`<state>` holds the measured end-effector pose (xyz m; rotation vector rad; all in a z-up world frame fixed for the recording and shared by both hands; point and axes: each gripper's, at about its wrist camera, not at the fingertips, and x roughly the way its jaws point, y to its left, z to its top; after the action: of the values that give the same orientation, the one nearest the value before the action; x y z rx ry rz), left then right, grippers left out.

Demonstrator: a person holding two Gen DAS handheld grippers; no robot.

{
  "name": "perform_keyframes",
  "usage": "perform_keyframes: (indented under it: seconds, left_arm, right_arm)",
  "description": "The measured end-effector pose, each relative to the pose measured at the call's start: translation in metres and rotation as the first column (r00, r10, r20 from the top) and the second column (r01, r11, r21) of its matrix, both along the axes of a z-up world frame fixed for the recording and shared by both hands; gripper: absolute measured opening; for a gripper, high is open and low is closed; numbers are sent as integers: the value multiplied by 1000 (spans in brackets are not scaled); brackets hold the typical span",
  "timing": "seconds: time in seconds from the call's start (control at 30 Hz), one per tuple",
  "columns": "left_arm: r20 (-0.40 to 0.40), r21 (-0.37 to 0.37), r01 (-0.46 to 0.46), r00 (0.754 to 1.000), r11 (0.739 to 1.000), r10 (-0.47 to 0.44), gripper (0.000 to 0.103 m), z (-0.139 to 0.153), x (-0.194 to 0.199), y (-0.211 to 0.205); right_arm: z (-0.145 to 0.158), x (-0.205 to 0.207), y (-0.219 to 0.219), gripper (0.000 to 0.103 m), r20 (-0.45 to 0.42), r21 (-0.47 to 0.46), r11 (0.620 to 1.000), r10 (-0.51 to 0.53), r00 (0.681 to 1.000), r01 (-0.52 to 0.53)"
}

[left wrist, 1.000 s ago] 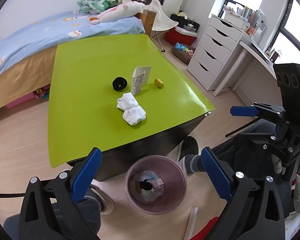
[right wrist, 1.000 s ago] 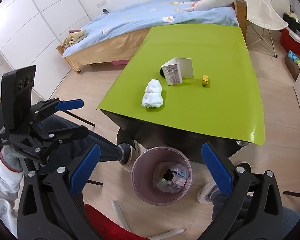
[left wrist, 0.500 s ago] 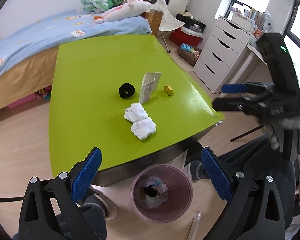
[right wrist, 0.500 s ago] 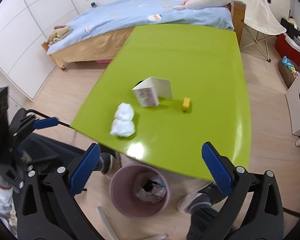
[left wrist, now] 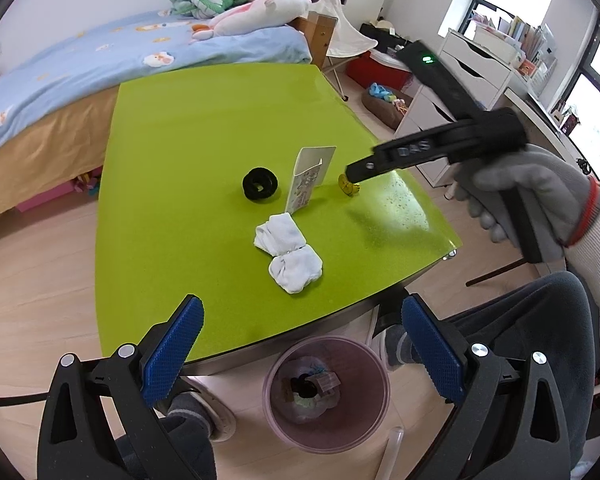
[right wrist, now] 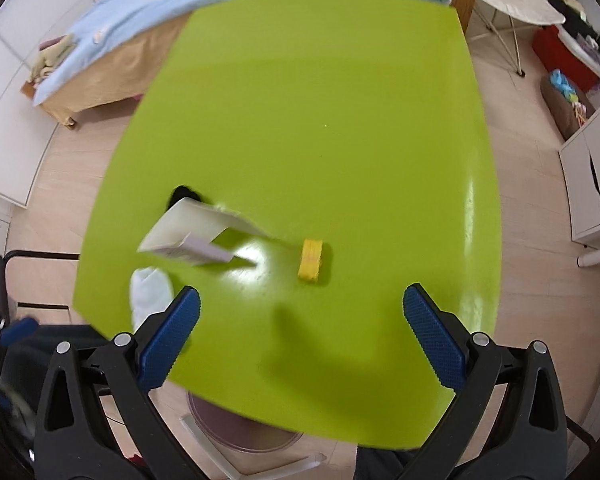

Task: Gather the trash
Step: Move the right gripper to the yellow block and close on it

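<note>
Overall: two hand-held tools above a lime-green bench (left wrist: pixel 204 128) with trash lying on it and a bin on the floor at its near edge.
Left tool (left wrist: pixel 300 350): blue-padded fingers spread wide with nothing between them — it hangs over the near edge of the bench, above the bin.
Right tool (right wrist: pixel 300 338): fingers likewise wide apart and empty, hovering over the right part of the bench with the yellow piece just ahead of the gap.
Right hand (left wrist: pixel 532 196): gloved in grey, gripping the tool's black handle; in the left wrist view the tool's tip sits close to the yellow piece.
Yellow piece (right wrist: pixel 311 260): small, lying flat on the bench near its right side, apart from the carton.
Carton (left wrist: pixel 310 178): white, open at the top, standing upright near the middle of the bench; blurred in the right wrist view.
Black ring (left wrist: pixel 260 184): on the bench just left of the carton.
White wad (left wrist: pixel 288 252): crumpled, in two lumps, near the carton's foot on the side towards the bin.
Bin (left wrist: pixel 326 392): pinkish, translucent, on the wooden floor — already holding several scraps.
Background: a bed (left wrist: pixel 100 60) with blue bedding behind the bench.
</note>
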<state>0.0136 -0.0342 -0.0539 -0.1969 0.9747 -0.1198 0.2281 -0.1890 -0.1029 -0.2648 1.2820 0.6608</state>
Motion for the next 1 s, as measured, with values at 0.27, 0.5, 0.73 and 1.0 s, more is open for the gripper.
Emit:
perform_keyframes:
  seconds: [0.27, 0.5, 0.73, 1.0]
  left_arm:
    - [-17, -6, -8, 1000, 1000, 7, 95, -5, 6, 2]
    - [-40, -11, -17, 999, 1000, 17, 95, -12, 10, 2]
    - [-50, -6, -24, 998, 1000, 24, 95, -13, 19, -1]
    - [-93, 7, -44, 995, 999, 45, 95, -17, 42, -1]
  right_arm:
    - [-17, 14, 9, 56, -42, 12, 1000, -9, 999, 9]
    - [-25, 14, 14, 21, -47, 2, 1000, -5, 999, 5]
    - [-21, 12, 12, 14, -28, 7, 1000, 5, 1000, -4]
    - [-3, -6, -4, 14, -7, 62, 998, 26, 1000, -25]
